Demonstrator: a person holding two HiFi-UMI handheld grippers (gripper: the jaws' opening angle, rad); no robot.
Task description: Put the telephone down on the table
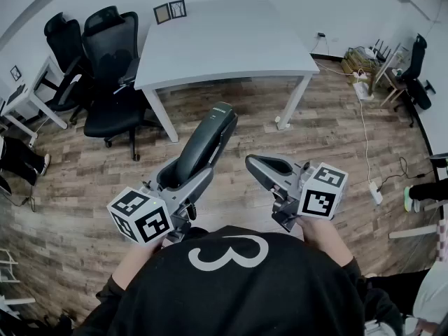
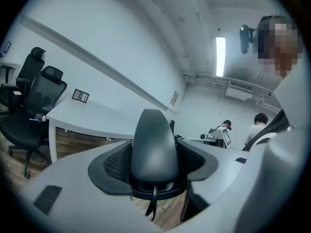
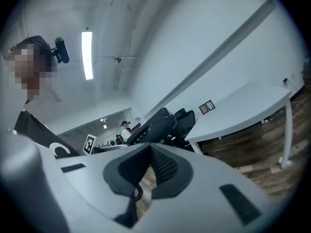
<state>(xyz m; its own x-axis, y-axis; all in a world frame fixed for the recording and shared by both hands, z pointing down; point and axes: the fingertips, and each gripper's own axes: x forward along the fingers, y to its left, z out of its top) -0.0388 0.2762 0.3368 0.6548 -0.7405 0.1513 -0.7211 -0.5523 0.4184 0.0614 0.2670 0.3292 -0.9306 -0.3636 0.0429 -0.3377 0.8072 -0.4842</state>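
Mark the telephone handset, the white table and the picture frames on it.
telephone handset (image 1: 204, 144), head view, middle of its dark body.
white table (image 1: 231, 40), head view, bare part of its top.
picture frames (image 1: 178, 8), head view, on the right-hand frame of the pair.

left gripper (image 1: 185, 176): grips telephone (image 1: 211, 134) | right gripper (image 1: 256, 164): empty | table (image 1: 231, 44): ahead

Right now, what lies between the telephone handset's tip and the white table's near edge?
Nothing stands there: the head view shows only wooden floor between the telephone handset and the white table.
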